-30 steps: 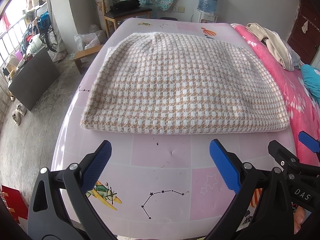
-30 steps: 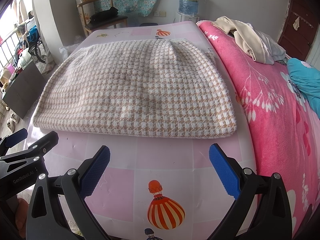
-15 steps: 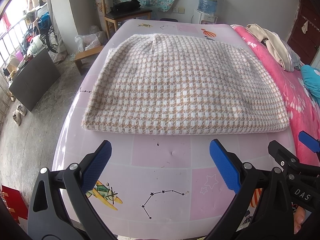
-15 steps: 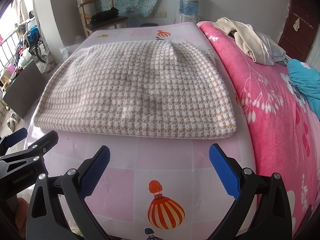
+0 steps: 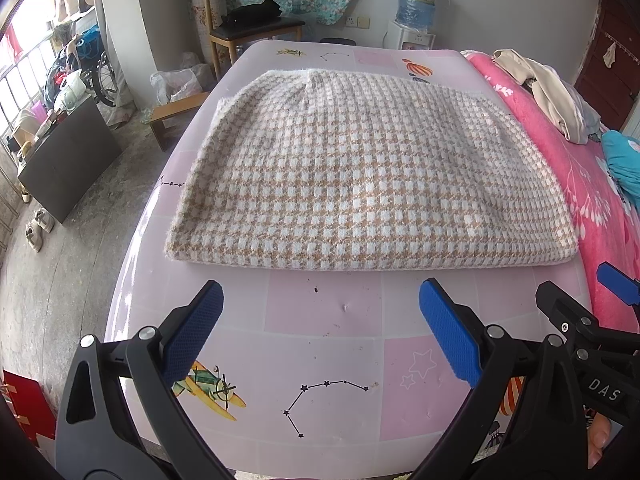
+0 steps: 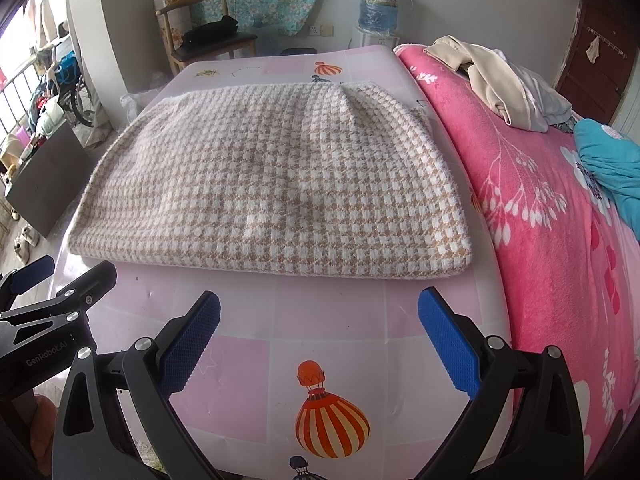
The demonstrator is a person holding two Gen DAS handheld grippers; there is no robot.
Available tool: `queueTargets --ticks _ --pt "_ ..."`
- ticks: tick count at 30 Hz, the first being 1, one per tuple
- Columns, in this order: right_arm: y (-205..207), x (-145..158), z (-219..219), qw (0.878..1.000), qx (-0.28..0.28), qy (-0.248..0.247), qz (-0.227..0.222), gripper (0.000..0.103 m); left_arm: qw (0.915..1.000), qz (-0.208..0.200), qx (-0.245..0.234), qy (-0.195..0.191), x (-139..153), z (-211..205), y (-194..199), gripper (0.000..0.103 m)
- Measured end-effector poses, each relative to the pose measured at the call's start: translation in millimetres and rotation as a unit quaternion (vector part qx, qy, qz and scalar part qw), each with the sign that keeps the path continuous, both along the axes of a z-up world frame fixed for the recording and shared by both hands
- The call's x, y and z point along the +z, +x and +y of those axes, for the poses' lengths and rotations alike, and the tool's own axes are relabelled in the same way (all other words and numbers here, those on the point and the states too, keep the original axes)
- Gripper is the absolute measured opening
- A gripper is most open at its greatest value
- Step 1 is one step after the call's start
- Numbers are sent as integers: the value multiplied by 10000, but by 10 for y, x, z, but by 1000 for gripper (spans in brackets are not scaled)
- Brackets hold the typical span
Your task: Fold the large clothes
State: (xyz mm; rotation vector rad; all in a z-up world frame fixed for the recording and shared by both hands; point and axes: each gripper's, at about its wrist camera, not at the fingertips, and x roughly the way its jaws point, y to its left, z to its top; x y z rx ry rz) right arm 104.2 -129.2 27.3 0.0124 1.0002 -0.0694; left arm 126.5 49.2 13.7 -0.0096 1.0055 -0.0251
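— Two grippers, both empty: your left gripper point(image 5: 320, 330) and your right gripper point(image 6: 318, 336) hang with jaws spread wide over the bare near strip of the pink table point(image 5: 324, 312), touching nothing.

— Where's the garment?

— The checked knit point(image 5: 360, 168) lies flat on the middle of the table, its near edge just beyond your fingertips, its right edge close beside the pink blanket point(image 6: 560, 240).

— How far along would you say you are?

— Well along, I'd judge. It already reads as a thick, squared-off bundle with a doubled, rounded near edge, and no sleeves show. Whether one more fold is wanted, you can't tell from here; another half-fold may remain.

— Which way does it run?

— Its long axis runs left to right across your view, and it narrows towards the far edge, where a small pucker shows.
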Motion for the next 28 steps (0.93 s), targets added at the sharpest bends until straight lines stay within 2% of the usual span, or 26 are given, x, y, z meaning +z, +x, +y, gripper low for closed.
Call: queueTargets --ticks 28 --pt "-6 -6 -6 10000 -9 5 10 97 10000 -5 6 -7 17 -10 18 95"
